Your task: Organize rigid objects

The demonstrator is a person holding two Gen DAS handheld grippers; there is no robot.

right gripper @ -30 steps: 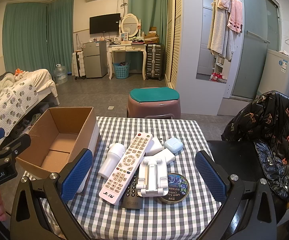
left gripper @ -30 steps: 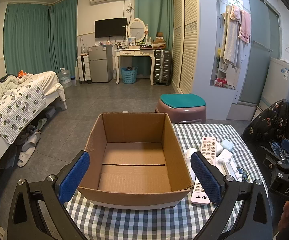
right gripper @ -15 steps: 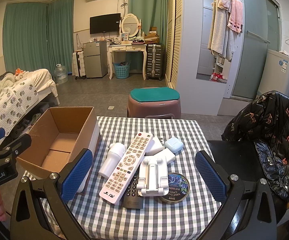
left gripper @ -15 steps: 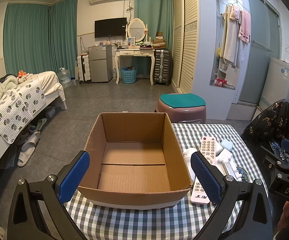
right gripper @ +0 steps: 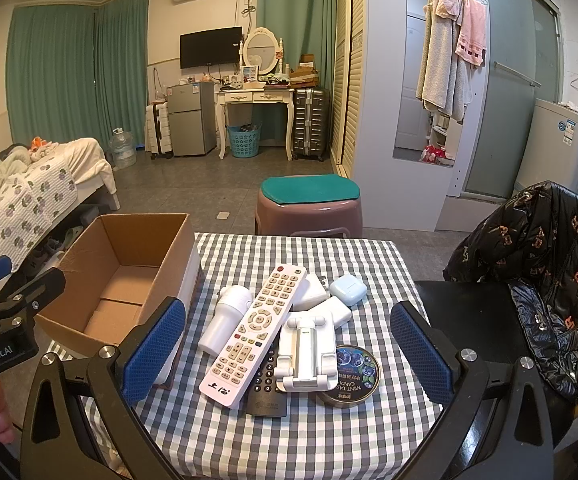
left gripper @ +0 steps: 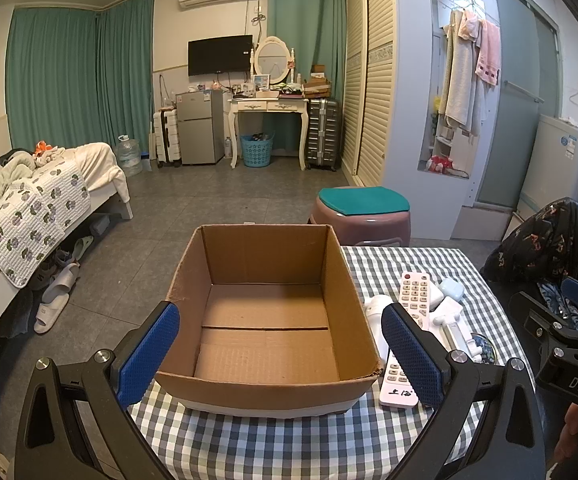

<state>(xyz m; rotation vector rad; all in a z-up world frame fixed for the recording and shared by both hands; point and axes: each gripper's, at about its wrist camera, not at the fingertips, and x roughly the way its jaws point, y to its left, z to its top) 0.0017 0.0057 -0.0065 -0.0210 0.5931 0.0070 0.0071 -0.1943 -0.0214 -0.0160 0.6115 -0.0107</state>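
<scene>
An empty cardboard box (left gripper: pixel 265 320) (right gripper: pixel 125 280) stands on the left of the checked table (right gripper: pixel 289 432). To its right lies a pile: a white remote (right gripper: pixel 257 328) (left gripper: pixel 407 344) across a black remote (right gripper: pixel 267 392), a white bottle (right gripper: pixel 227 318), a white folding stand (right gripper: pixel 307 354), a round mint tin (right gripper: pixel 349 374), white chargers (right gripper: pixel 309 290) and a pale blue earbud case (right gripper: pixel 348 289). My left gripper (left gripper: pixel 281 352) hangs open in front of the box. My right gripper (right gripper: pixel 287 348) hangs open, near the pile, holding nothing.
A mauve stool with a teal cushion (right gripper: pixel 309 208) stands beyond the table. A chair with a black patterned jacket (right gripper: pixel 537 280) is at the right. A bed (left gripper: pixel 29 208) and slippers (left gripper: pixel 53 300) are on the left, over a tiled floor.
</scene>
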